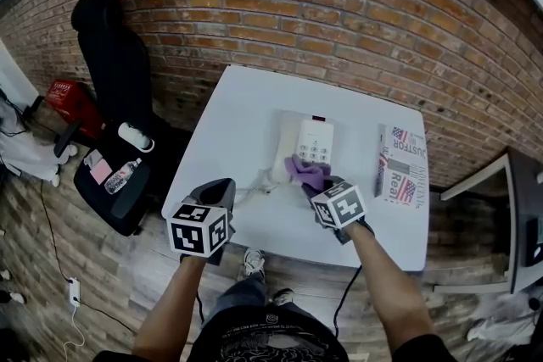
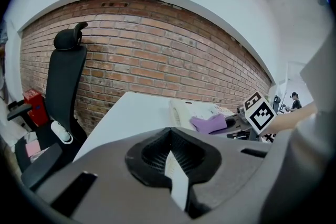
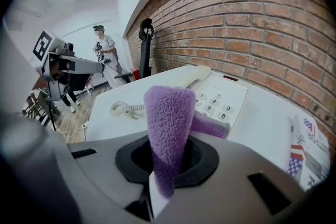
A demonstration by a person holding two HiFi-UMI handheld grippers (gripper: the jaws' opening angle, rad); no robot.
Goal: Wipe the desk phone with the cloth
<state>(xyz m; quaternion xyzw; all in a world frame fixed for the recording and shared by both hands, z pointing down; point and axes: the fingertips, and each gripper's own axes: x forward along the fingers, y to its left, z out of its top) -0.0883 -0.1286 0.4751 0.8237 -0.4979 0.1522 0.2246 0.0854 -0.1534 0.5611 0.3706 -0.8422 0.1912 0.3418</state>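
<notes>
Rt claw (image 3: 163,176) clamped on purple cloth (image 3: 168,128); one fold stands up between jaws, free end trails fwd toward keypad of desk phone (image 3: 220,97), looks to be touching its near end

Phone sits mid-counter (image 1: 246,114), dead ahead of rt claw, on the brick-wall side. Its long axis runs from person's edge toward wall, so wipe stroke (my read) = push straight away along the body. Handset (image 3: 191,77) lies along phone's left flank, coiled cord (image 3: 126,108) spills left onto counter

Lt claw (image 2: 173,176) jaws together, nothing btwn them; held at front-left of counter, phone off to its right and well apart. Rt claw clearly nearer

Writing: key digits legible in rt gripper view (5, 6 plain). Booklet (image 1: 402,165) just rt of phone, flag marks, reads approx "JUSTOR" + "Real", rest too small. No brand legible on phone
</notes>
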